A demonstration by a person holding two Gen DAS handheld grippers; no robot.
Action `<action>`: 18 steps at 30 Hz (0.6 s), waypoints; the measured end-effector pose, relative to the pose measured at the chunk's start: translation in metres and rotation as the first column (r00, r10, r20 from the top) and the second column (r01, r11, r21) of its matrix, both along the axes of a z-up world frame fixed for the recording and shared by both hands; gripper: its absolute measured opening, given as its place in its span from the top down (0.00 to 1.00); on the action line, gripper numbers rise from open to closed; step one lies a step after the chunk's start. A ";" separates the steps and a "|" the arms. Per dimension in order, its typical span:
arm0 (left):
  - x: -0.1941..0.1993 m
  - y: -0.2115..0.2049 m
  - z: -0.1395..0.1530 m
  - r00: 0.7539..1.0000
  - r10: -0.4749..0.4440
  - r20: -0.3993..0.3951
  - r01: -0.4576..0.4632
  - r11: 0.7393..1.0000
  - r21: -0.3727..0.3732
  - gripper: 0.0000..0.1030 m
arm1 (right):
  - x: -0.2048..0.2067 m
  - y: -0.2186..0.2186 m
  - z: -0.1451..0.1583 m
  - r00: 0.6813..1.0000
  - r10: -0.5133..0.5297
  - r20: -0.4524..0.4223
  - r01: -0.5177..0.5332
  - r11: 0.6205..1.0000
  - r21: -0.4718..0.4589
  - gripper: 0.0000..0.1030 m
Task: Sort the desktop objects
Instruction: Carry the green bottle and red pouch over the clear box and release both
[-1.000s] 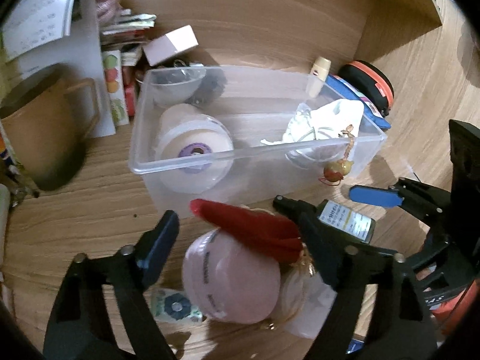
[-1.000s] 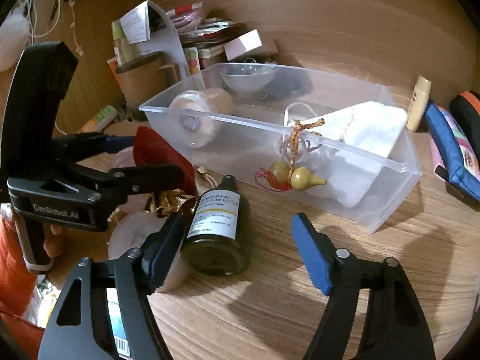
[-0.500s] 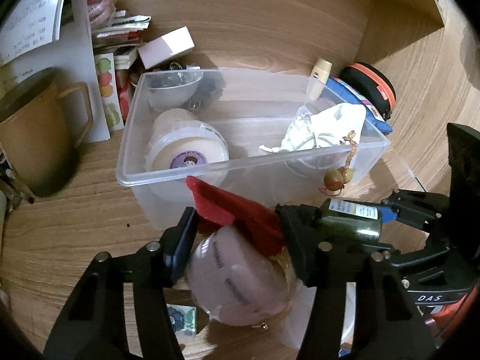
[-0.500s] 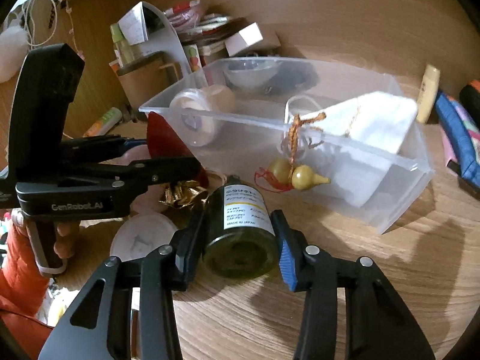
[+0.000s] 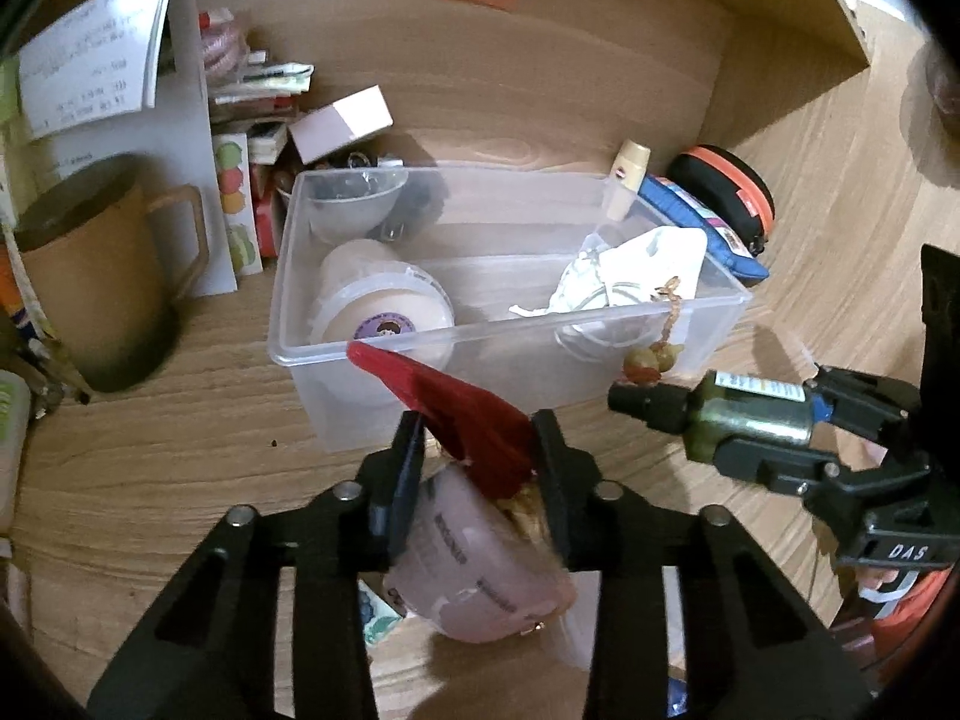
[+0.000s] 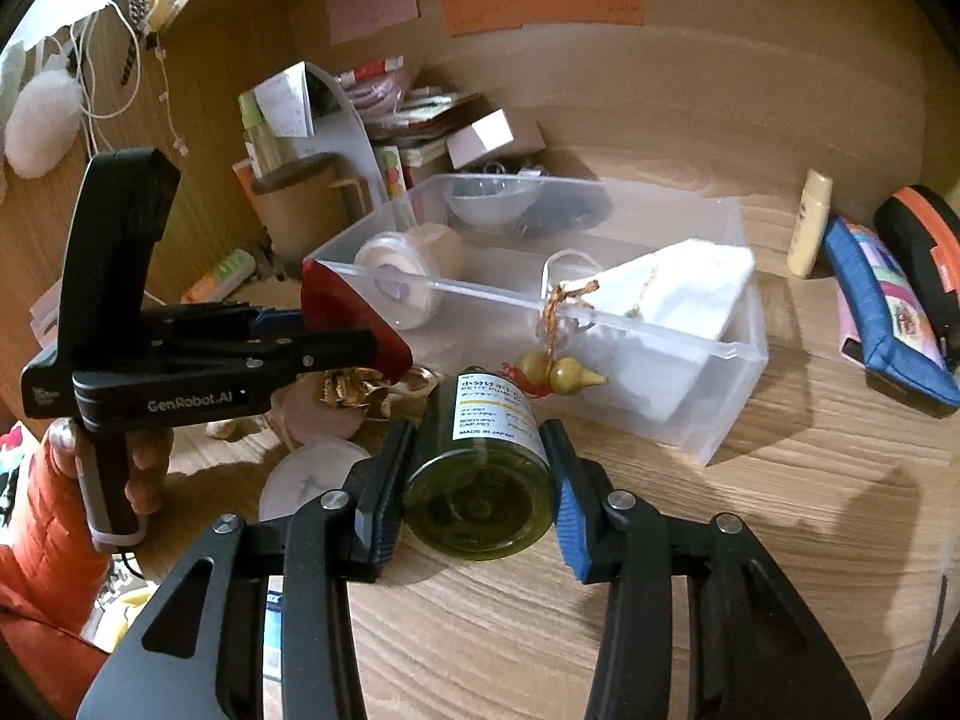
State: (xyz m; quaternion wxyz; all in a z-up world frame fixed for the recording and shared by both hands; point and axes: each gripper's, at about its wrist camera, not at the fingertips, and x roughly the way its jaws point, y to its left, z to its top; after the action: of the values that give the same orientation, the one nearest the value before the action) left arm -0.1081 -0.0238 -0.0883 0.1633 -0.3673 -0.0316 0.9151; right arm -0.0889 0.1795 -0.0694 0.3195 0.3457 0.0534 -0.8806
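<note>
Both grippers rose: one red pouch (image 5: 474, 420), one green bottle (image 6: 480, 474).

In the clear bin (image 5: 714, 324): 1 tape roll (image 5: 384, 315), 1 clear bowl (image 5: 354, 204), 1 white mask (image 5: 636, 264). Over its front rim: 1 gourd charm (image 6: 558, 375). Left of bin: 1 brown mug (image 5: 96, 264). Right of bin: 2 pouches, 1 blue (image 6: 888, 306), 1 black w/ orange trim (image 5: 726, 186).

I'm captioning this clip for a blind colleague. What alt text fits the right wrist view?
The right gripper is shut on a green bottle with a white label, above a wooden desk. To its left, the left gripper holds a red object near a clear plastic bin of small items.
</note>
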 end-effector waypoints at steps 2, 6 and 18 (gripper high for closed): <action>0.004 0.000 0.004 1.000 -0.003 -0.011 0.003 1.000 -0.003 0.80 | 0.004 0.001 0.004 1.000 -0.002 -0.011 0.002 1.000 -0.005 0.62; 0.007 -0.002 0.005 1.000 -0.001 -0.005 0.001 1.000 -0.001 0.83 | 0.011 0.001 0.009 1.000 0.000 -0.029 0.000 1.000 -0.007 0.62; 0.028 -0.007 0.028 0.998 0.008 -0.068 -0.008 1.000 0.015 0.84 | 0.025 0.003 0.028 0.997 -0.003 -0.082 0.001 1.000 -0.025 0.62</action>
State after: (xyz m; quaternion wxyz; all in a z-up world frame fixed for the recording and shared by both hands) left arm -0.0805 -0.0307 -0.0599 0.1632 -0.3346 -0.0340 0.9275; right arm -0.0637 0.1827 -0.0414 0.3207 0.3051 0.0551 -0.8950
